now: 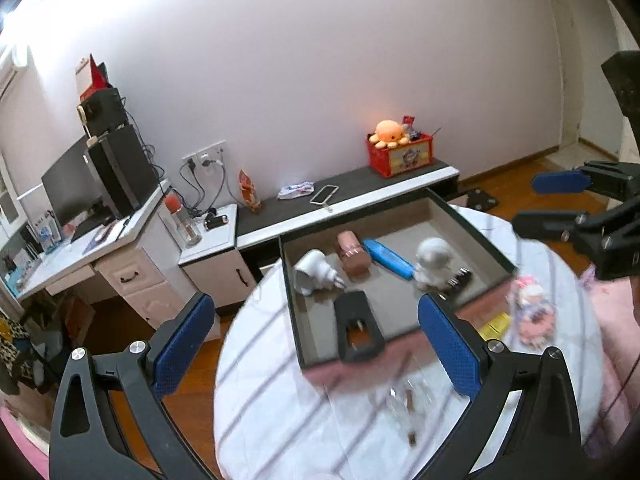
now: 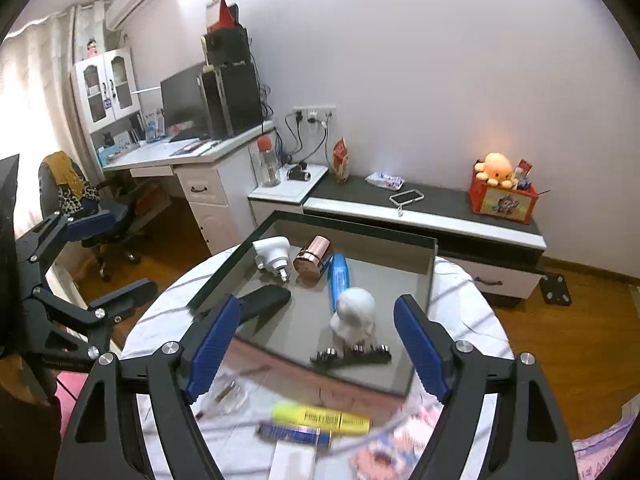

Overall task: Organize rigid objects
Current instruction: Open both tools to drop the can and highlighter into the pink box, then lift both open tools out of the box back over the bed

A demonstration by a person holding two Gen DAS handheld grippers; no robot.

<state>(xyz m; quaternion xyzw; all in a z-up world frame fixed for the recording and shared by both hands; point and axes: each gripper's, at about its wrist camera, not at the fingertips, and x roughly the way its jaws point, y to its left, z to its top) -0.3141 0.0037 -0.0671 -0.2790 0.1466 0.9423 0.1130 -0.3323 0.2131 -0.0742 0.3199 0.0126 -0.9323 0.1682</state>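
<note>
A dark tray [image 1: 472,224] [image 2: 430,276] sits on a round white table. In it lie a white plug adapter [image 1: 314,278] [image 2: 272,256], a copper cylinder [image 1: 352,256] [image 2: 314,262], a blue case [image 1: 388,258] [image 2: 339,280], a white figurine [image 1: 434,264] [image 2: 356,314], a black battery strip [image 1: 460,278] [image 2: 352,354] and a black stapler-like object [image 1: 358,326] [image 2: 266,300]. My left gripper [image 1: 316,344] is open and empty above the tray's near edge. My right gripper [image 2: 316,352] is open and empty over the tray's near side.
A yellow highlighter [image 2: 320,418], a blue pen [image 2: 294,434], a clear packet [image 1: 404,400] and a pink cartoon card [image 1: 528,312] lie on the table outside the tray. Behind are a low cabinet [image 1: 360,196], a desk with a monitor [image 1: 76,196] and wood floor.
</note>
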